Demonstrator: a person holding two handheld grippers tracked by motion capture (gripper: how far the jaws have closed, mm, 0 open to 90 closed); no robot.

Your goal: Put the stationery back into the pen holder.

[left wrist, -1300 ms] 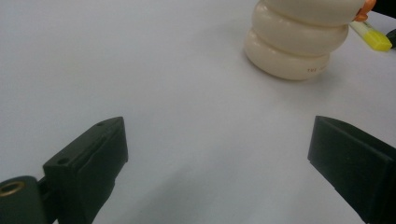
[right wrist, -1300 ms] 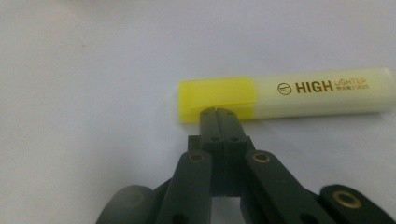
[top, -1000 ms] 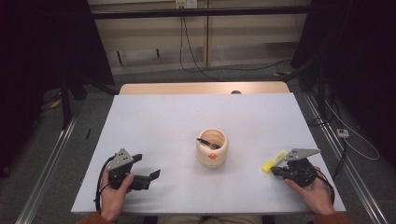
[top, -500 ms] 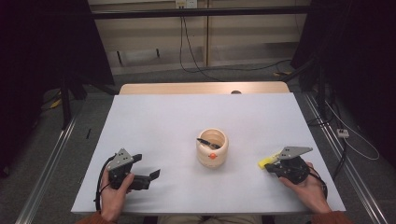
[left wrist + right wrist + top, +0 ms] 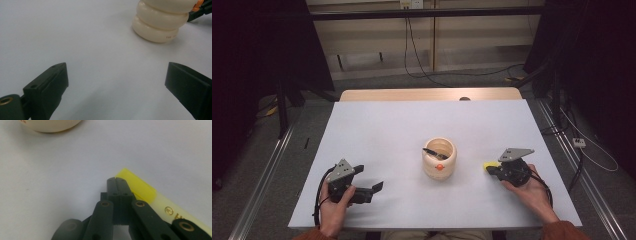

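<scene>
I am holding my right claw [image 5: 490, 170] low over the white table [image 5: 377, 130], and its two black jaws are squeezed tight together with nothing between them. A yellow highlighter pen [image 5: 147, 195] is lying flat on the table just beside those closed tips, a little way from the cream pot [image 5: 439, 159]. I think the pen is light and hard, made of smooth shiny plastic, so it could slip or roll if I am pinching it badly. The best place to grab looks like the middle of its long flat body, across the narrow way. The pot is round and bumpy like stacked rings, and something dark is sticking out of it. My left claw [image 5: 374, 189] is resting near the table's front edge with its jaws wide apart, holding nothing.
</scene>
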